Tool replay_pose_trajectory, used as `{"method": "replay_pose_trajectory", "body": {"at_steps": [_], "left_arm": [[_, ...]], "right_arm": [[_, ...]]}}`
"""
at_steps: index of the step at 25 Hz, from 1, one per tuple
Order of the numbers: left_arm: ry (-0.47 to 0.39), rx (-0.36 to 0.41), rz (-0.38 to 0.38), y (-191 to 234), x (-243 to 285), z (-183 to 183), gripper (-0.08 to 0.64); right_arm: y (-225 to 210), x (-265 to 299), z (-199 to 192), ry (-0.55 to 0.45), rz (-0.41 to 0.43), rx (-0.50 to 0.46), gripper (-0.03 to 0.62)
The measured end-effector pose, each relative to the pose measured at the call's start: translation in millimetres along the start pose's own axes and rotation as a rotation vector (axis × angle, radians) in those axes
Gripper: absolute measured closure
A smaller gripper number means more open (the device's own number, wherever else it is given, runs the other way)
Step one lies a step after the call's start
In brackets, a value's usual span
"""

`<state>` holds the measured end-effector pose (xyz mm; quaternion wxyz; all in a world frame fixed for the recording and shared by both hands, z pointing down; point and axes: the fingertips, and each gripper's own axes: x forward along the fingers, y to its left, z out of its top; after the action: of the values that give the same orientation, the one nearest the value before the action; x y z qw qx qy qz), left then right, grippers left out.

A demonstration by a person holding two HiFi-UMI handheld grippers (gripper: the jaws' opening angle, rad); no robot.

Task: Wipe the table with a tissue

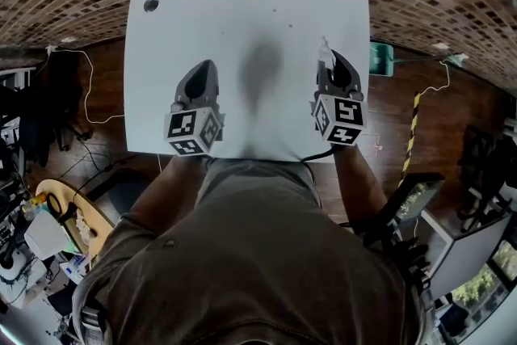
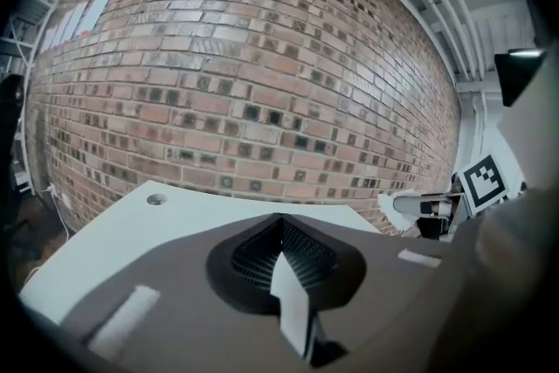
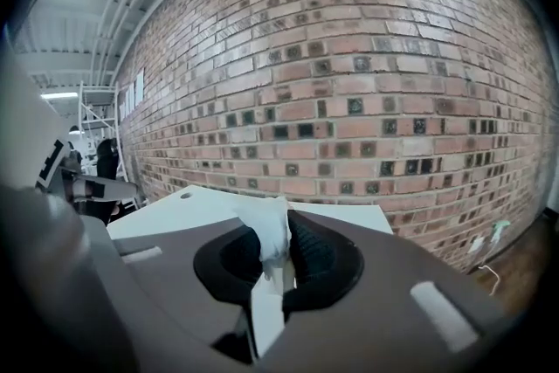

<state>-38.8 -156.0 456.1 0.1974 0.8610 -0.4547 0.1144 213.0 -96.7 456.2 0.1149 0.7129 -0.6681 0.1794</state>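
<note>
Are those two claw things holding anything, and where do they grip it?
The right gripper pinches a white tissue by its bunched middle; one end pokes past the tips. The left gripper is shut and empty.

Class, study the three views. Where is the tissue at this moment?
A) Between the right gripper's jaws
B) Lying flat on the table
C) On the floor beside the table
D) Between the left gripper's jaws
A: the right gripper view shows the white tissue pinched between the jaws of the right gripper, while the left gripper has its jaws together on nothing.
</note>
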Motion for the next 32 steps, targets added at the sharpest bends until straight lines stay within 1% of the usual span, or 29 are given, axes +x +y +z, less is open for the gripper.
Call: {"method": "replay_pose_trajectory", "body": {"at_steps": [3, 9, 13, 18, 22, 26, 32], "left_arm": [[0.016, -0.014, -0.012, 3, 12, -7, 0.558], [0.064, -0.047, -0.01, 13, 37, -26, 0.558], [0.082, -0.049, -0.018, 17, 47, -35, 0.558], [0.135, -0.051, -0.019, 24, 59, -48, 0.558], [0.183, -0.039, -0.035, 26, 62, -58, 0.558], [0.186, -0.032, -0.032, 31, 66, -58, 0.558], [0.214, -0.055, -0.027, 38, 69, -64, 0.558]], "right_arm": [[-5, 15, -8, 0.037, -0.024, -0.01, 0.546], [-9, 54, -24, 0.092, -0.035, -0.043, 0.545], [-15, 77, -40, 0.142, -0.044, -0.053, 0.545], [-26, 104, -57, 0.193, -0.059, -0.061, 0.545], [-30, 120, -69, 0.231, -0.059, -0.083, 0.545], [-30, 134, -77, 0.26, -0.064, -0.088, 0.545], [-30, 148, -89, 0.308, -0.067, -0.102, 0.545]]}}
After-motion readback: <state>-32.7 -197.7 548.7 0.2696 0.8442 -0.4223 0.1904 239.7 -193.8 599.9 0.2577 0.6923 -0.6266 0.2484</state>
